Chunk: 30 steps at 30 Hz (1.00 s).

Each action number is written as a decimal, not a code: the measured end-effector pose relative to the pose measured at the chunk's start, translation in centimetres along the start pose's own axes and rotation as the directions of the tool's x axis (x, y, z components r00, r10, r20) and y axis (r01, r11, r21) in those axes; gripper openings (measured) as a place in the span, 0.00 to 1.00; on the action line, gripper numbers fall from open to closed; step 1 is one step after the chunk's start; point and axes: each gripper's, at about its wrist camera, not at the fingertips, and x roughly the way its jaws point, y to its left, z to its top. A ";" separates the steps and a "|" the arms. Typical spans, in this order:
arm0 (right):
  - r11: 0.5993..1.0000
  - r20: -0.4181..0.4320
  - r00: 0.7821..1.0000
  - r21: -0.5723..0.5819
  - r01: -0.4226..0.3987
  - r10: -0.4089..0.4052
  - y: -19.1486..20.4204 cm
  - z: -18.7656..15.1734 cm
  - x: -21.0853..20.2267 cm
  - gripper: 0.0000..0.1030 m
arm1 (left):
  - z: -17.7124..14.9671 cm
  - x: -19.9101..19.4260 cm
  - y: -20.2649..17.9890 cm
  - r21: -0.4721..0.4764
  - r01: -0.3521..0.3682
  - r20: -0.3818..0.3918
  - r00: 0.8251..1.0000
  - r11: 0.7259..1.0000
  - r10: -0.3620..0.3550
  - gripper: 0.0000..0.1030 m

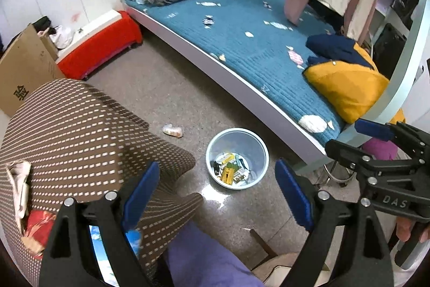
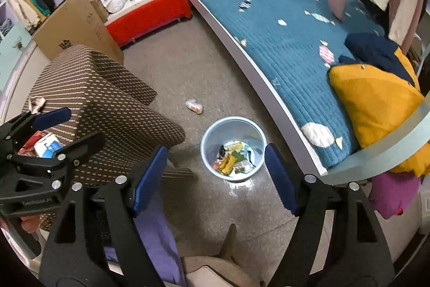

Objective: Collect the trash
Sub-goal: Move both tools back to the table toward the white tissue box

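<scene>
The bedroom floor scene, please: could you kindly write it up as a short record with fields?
bin: pale blue waste bin upright on the floor beside the bed, wrappers and small boxes inside
loose trash: one crumpled wrapper on the floor, apart from the bin
left gripper: jaws open, nothing between them
right gripper: jaws open, nothing between them
nearby: brown patterned stool and cardboard box
</scene>
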 end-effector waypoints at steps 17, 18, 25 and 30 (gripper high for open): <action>0.961 0.051 0.988 -0.245 -0.132 0.149 12.9 0.6 -2.3 0.89 | -4.9 -7.8 10.0 -0.124 -0.093 0.081 0.991 0.988 0.104 0.83; 0.956 0.047 0.987 -0.257 -0.139 0.156 13.5 0.6 -2.2 0.89 | -5.3 -8.2 11.0 -0.141 -0.098 0.080 0.991 0.985 0.110 0.83; 0.911 -0.014 0.975 -0.354 -0.212 0.221 18.6 0.3 -1.1 0.89 | -8.8 -10.5 16.8 -0.251 -0.157 0.066 0.982 0.955 0.178 0.83; 0.864 -0.076 0.964 -0.430 -0.263 0.256 22.7 -0.5 0.2 0.90 | -12.1 -12.4 20.5 -0.330 -0.193 0.059 0.973 0.924 0.225 0.83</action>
